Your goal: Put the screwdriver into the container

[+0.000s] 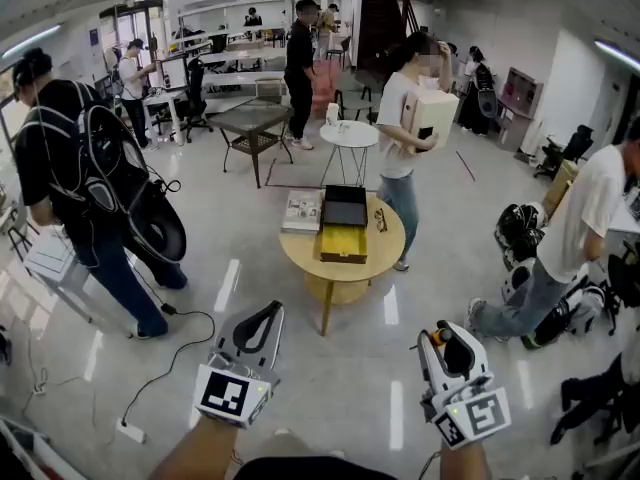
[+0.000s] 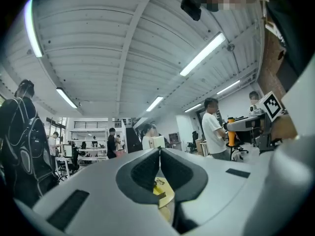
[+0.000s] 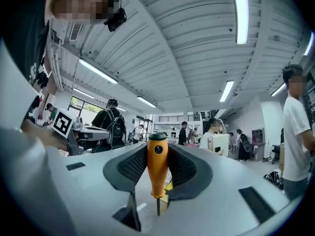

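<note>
Orange-handled screwdriver (image 3: pixel 157 168) is clamped in the right gripper (image 1: pixel 447 348); the left gripper (image 2: pixel 160 156) is closed and empty. Carrying step: the open container (image 1: pixel 343 243) sits mid-table (image 1: pixel 300 258), well ahead. Next, approach and lower the tool inside.

Both units: left claw (image 1: pixel 272 316) and right claw (image 1: pixel 446 334) have pale grey shells, black ribbed pads (image 3: pixel 183 168) inside. Each carries a white cube (image 1: pixel 232 395) with black square markers. Dark garment (image 1: pixel 300 468) at torso.

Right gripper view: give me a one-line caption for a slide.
Right gripper clamped on the orange handle of a screwdriver, a person in a white shirt standing beyond.
</note>
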